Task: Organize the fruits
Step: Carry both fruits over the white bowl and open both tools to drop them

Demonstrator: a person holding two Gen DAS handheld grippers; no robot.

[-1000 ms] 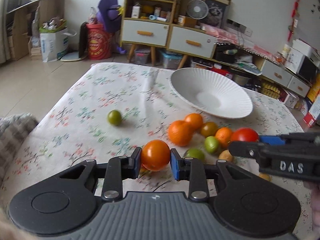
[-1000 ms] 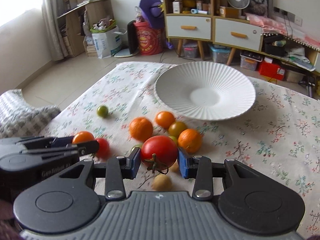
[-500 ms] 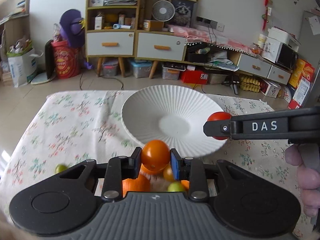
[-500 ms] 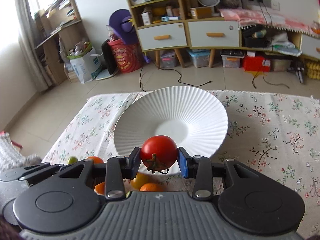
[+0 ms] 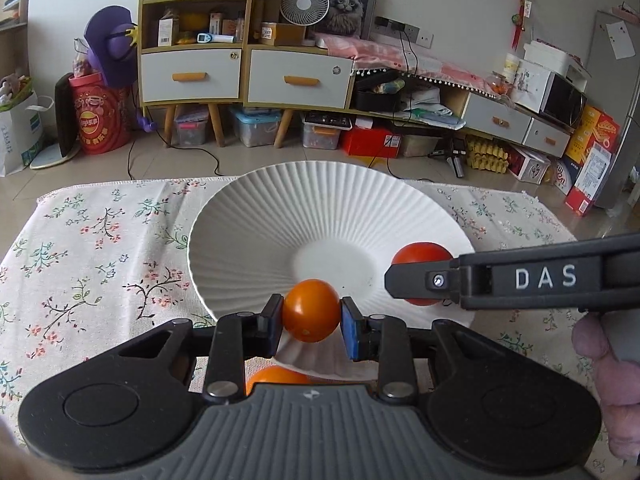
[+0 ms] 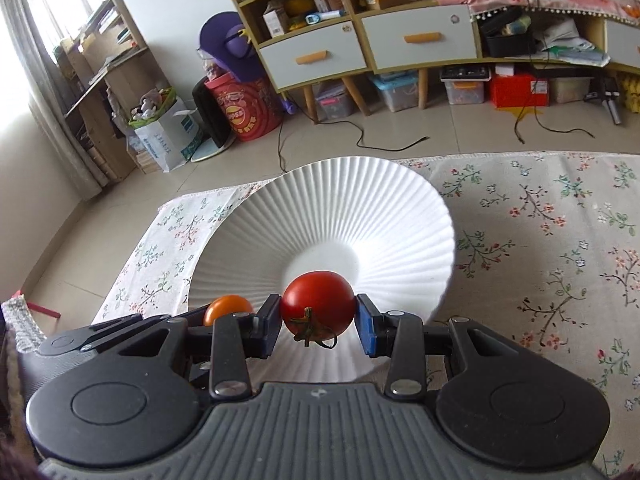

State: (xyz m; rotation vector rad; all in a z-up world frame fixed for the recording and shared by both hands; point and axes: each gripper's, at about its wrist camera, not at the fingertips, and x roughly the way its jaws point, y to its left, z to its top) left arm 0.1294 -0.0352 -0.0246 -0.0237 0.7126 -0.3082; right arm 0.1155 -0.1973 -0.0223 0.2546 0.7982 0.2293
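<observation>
My left gripper (image 5: 311, 316) is shut on an orange tomato (image 5: 311, 310), held over the near rim of the white ribbed plate (image 5: 320, 208). My right gripper (image 6: 317, 320) is shut on a red tomato (image 6: 317, 304) with a green stalk, held above the plate (image 6: 360, 200) near its middle. In the left wrist view the right gripper (image 5: 416, 280) comes in from the right with the red tomato (image 5: 420, 254) over the plate's right side. In the right wrist view the left gripper's orange tomato (image 6: 228, 308) shows at the left. Nothing lies in the plate.
The plate sits on a table with a floral cloth (image 5: 100, 248). Another orange fruit (image 5: 276, 378) lies on the cloth just under my left gripper. A hand (image 5: 612, 380) holds the right gripper at the right edge. Cabinets and boxes stand on the floor beyond the table.
Both grippers carried their tomatoes from the pile of fruit on the cloth forward to the plate. The plate now fills the middle of both views; the loose fruits have dropped out of sight.
</observation>
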